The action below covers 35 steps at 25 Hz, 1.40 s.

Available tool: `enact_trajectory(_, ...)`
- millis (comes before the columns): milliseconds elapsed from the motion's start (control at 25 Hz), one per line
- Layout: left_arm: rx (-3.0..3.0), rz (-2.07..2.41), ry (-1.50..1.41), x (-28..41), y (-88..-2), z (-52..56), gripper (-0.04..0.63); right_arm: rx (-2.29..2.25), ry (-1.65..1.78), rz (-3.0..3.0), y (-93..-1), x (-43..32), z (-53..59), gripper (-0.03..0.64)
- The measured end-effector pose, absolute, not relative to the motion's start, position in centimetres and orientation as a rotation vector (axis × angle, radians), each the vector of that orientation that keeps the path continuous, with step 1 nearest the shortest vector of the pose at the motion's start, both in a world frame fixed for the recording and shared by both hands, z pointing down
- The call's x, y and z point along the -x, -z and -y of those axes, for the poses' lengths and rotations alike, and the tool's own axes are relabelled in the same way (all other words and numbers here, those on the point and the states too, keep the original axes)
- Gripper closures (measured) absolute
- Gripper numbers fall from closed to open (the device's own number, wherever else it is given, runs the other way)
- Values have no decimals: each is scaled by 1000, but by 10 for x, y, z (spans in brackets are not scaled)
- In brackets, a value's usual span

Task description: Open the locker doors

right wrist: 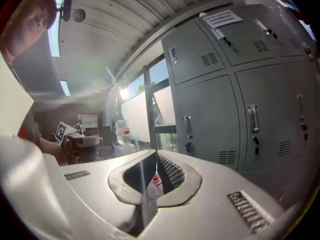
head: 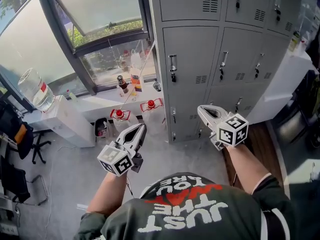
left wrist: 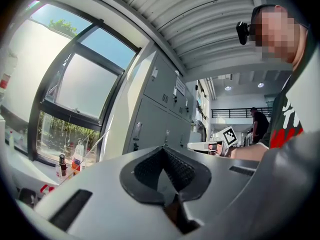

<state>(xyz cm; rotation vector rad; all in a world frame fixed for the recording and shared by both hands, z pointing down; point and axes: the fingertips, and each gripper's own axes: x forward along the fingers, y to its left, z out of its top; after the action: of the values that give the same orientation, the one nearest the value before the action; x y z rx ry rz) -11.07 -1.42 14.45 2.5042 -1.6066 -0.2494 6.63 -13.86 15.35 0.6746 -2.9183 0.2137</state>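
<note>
A bank of grey lockers point(head: 210, 49) stands ahead and to the right, every door closed. The middle-row door point(head: 187, 64) carries a metal handle point(head: 172, 66). My left gripper point(head: 140, 128) is shut and empty, held low over the floor, left of the lockers and well short of them. My right gripper point(head: 201, 109) is also shut and empty, its tip pointing at the lower doors without touching them. In the right gripper view the shut right gripper point(right wrist: 156, 152) faces two door handles point(right wrist: 187, 128) point(right wrist: 253, 119). The left gripper view shows the shut left gripper point(left wrist: 161, 148) with the lockers point(left wrist: 155, 114) beyond.
A large window point(head: 95, 29) with a sill holding small bottles point(head: 122, 83) lies left of the lockers. Two red-capped jugs point(head: 119, 115) point(head: 151, 105) sit on the floor below. A water jug point(head: 35, 89) rests on a white cabinet point(head: 65, 119). A white counter point(head: 285, 79) flanks the lockers' right.
</note>
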Motion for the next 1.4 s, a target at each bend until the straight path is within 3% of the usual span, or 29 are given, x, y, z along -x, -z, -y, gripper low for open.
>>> enact_trajectory(600,-2352,1839,291,92,-145,127,598,-378,-29,2961,-135,-9,269,581)
enact_trajectory(1080,-2418,1764,189,136,-158,143,598,-686,58,2888,-133,73,334,578)
enact_trajectory(1280,-2436,1732,189,155,-160,140,598,-784,78,2833,-133,96,351,478)
enact_trajectory(1400,-2440,1720,192,164,-161,138,598,-813,73,2812,-134,105,354,457)
